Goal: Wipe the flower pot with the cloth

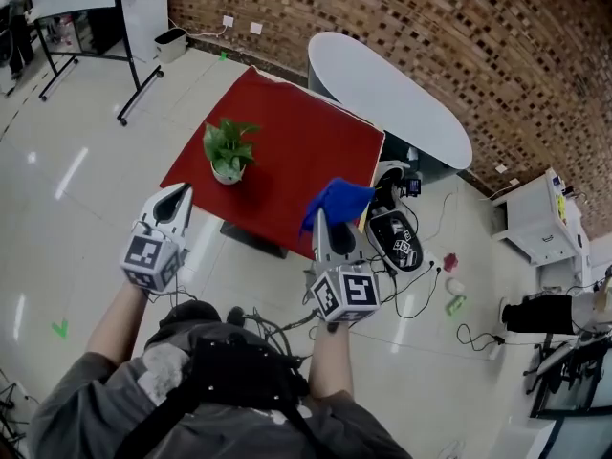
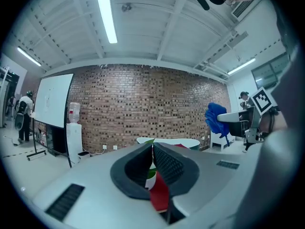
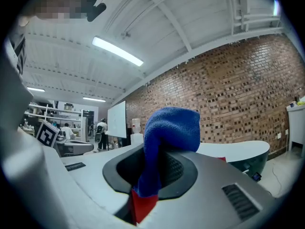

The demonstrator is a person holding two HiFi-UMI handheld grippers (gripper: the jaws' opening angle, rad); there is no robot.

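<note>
I see the red surface ahead, carrying the flower pot toward its near left corner. My left claw hangs short of the pot, pressed together on nothing, free to steady it, I judge. My right claw, off to the pot's right, pinches the blue cloth bunched upward, ready for wiping.

Cloth is fluffy terry, tabletop matt, floor glossy (wall: rough brick).

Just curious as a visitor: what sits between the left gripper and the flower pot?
Only bare red tabletop, seen in the head view, separates the left gripper from the flower pot.
</note>
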